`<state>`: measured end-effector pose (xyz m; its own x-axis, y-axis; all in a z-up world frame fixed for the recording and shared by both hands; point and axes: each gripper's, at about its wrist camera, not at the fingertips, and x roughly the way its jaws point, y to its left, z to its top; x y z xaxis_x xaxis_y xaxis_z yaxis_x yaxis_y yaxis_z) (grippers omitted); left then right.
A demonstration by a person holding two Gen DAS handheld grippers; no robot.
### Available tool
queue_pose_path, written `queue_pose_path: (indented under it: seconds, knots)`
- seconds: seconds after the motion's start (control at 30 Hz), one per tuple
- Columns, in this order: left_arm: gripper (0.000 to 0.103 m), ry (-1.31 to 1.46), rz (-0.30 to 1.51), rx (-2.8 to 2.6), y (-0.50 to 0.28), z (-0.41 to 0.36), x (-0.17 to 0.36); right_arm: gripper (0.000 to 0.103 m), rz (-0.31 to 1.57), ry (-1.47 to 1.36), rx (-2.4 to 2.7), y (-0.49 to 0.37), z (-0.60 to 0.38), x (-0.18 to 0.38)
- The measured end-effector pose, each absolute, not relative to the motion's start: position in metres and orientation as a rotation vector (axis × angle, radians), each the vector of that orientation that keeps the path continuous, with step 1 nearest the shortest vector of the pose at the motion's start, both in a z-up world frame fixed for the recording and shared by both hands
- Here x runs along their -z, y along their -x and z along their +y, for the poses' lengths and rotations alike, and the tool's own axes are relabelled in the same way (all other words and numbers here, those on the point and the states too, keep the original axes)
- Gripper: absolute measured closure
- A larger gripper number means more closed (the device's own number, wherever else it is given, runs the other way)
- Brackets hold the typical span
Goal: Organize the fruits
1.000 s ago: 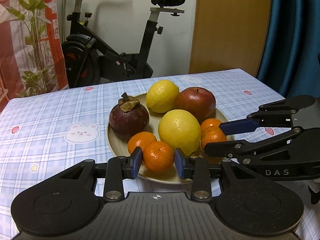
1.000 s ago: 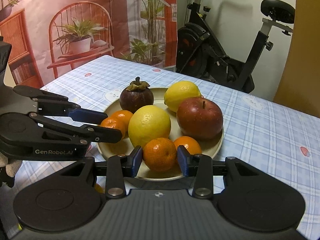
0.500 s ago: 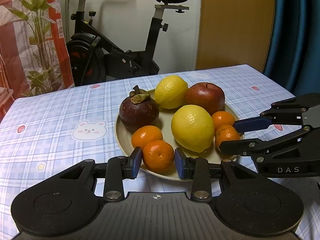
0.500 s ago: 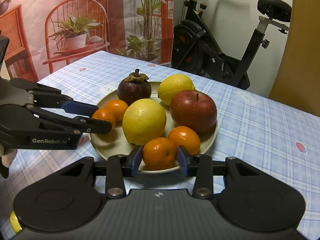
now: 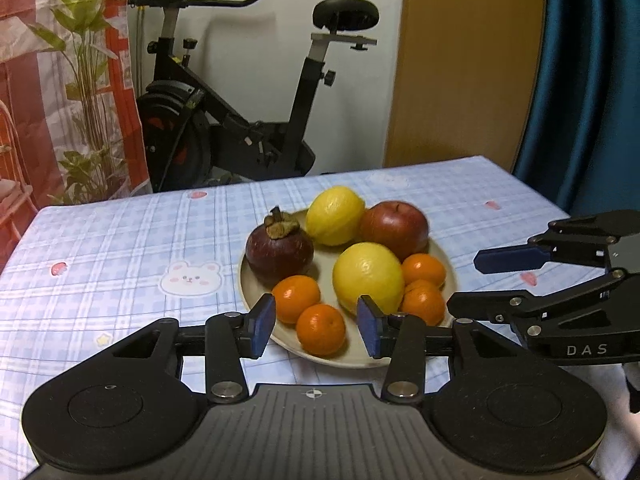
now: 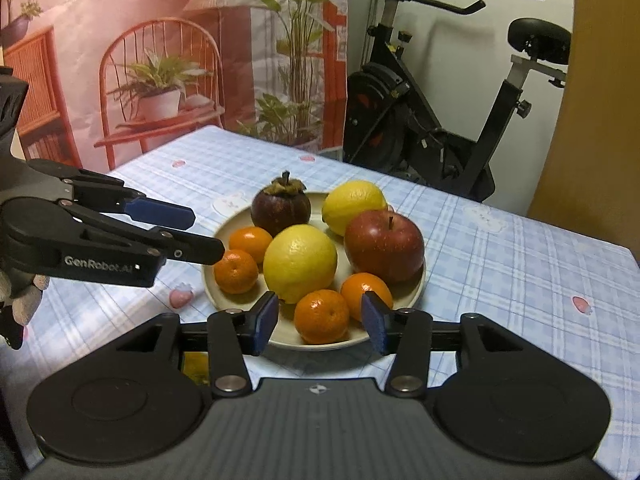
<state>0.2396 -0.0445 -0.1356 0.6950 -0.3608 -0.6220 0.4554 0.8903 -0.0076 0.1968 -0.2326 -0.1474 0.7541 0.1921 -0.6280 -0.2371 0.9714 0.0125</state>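
Note:
A beige plate (image 5: 256,312) on the checked tablecloth holds a dark mangosteen (image 5: 279,252), two lemons (image 5: 335,215) (image 5: 368,276), a red apple (image 5: 394,228) and several tangerines. My left gripper (image 5: 316,326) hovers at the plate's near rim. Its jaws are opening, and a tangerine (image 5: 320,328) lies between the blue pads with a gap on each side. At the opposite near rim my right gripper (image 6: 320,320) is opening too, around another tangerine (image 6: 322,316) that its pads do not touch. Each gripper shows in the other's view (image 5: 466,280) (image 6: 206,234).
An exercise bike (image 5: 240,120) stands beyond the table's far edge, next to a printed plant backdrop (image 6: 160,60). A wooden panel (image 5: 460,60) and a blue curtain (image 5: 592,80) are at the back right. Bare tablecloth (image 5: 120,260) lies to the left of the plate.
Both grippers were shut on tangerines on the plate. Their jaws have since parted, and both have drawn back and up a little, leaving the fruit on the plate.

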Motion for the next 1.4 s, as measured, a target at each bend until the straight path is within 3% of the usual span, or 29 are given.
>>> queue_pose_path:
  seconds: [0.53,1.4]
  knots:
    - [0.056,0.001,0.713,0.469,-0.191,-0.028,0.137,0.053,0.641,-0.007,-0.308,-0.14,-0.2,0.166]
    - [0.056,0.148,0.897,0.591,-0.205,-0.045,0.188,0.055,0.773,0.166,-0.483,-0.174,-0.178,0.193]
